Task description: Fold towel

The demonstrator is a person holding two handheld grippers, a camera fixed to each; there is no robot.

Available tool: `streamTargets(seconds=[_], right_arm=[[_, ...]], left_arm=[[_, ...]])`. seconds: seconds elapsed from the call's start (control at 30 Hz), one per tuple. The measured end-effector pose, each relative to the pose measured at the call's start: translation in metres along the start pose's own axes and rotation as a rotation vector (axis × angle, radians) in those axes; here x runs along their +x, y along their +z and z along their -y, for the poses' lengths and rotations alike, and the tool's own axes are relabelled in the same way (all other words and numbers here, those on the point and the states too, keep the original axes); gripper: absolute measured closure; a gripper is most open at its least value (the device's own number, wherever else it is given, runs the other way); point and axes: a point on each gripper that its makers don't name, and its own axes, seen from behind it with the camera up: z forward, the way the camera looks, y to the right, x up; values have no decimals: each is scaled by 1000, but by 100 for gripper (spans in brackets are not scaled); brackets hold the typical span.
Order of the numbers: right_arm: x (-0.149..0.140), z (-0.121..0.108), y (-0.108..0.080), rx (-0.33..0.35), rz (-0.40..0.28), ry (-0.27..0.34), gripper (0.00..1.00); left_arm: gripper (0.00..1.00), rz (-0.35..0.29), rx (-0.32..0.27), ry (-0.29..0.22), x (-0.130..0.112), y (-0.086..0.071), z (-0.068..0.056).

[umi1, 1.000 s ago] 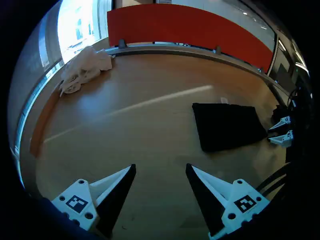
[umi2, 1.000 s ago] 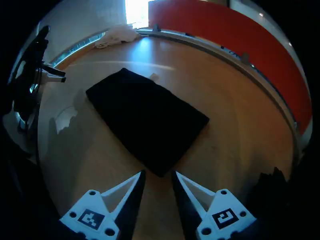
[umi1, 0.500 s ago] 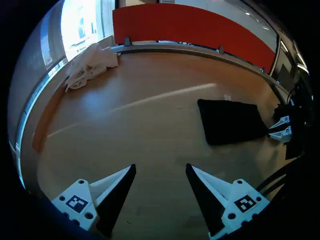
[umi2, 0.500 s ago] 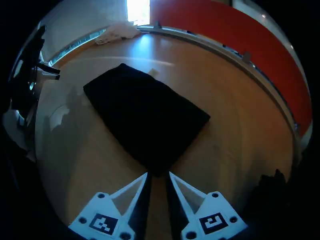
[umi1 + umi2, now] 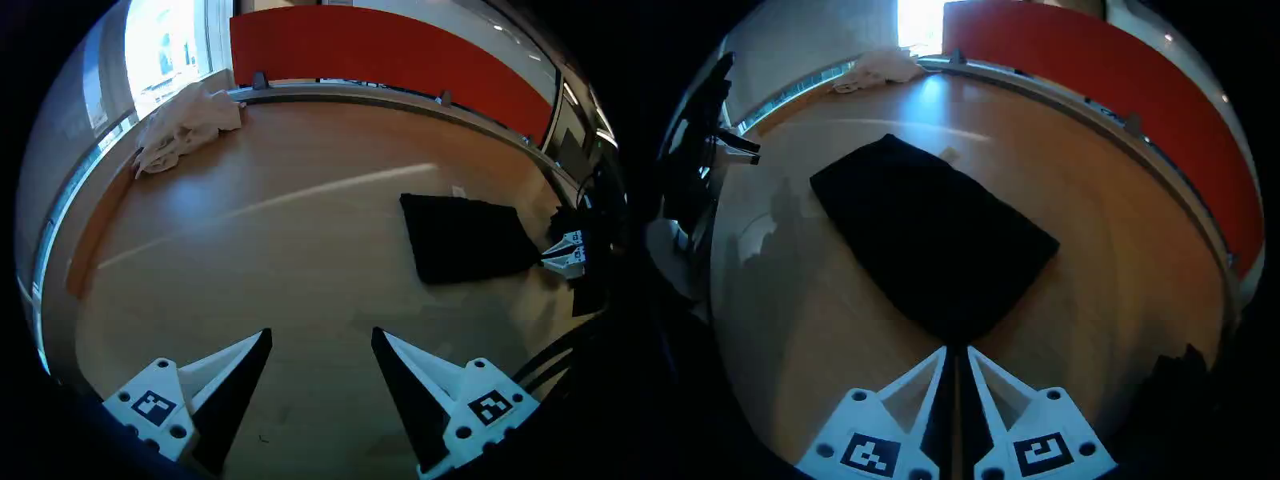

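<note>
A black towel (image 5: pixel 468 238) lies folded flat on the wooden table (image 5: pixel 264 240), right of centre in the left gripper view. In the right gripper view the black towel (image 5: pixel 932 240) stretches away from my right gripper (image 5: pixel 957 350), whose fingers are shut on its nearest corner. That same right gripper (image 5: pixel 564 260) appears small at the towel's right end. My left gripper (image 5: pixel 320 336) hovers open over bare wood, well left of the towel, with nothing between its fingers. It also appears far off as the left gripper (image 5: pixel 732 148) at the table's left side.
A crumpled white cloth heap (image 5: pixel 184 124) lies at the table's far left corner by the window, seen too as the white heap (image 5: pixel 880 68). A red panel (image 5: pixel 384 56) stands along the far edge behind a metal rail. Dark equipment sits at the right.
My right gripper has closed from partly open to shut on the towel's near corner. The left gripper has shifted only slightly and remains open.
</note>
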Motion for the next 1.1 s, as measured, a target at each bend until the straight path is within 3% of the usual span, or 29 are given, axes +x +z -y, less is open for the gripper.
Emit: streamTargets(seconds=[0.27, 0.8, 1.1], right_arm=[[29, 1, -12, -17, -40, -38, 98], [143, 12, -33, -17, -165, -175, 98], [167, 22, -29, 7, -158, -235, 98]], left_arm=[[8, -11, -3, -11, 2, -3, 2], [8, -38, -9, -53, 7, -14, 13], [8, -51, -16, -64, 11, -20, 18]])
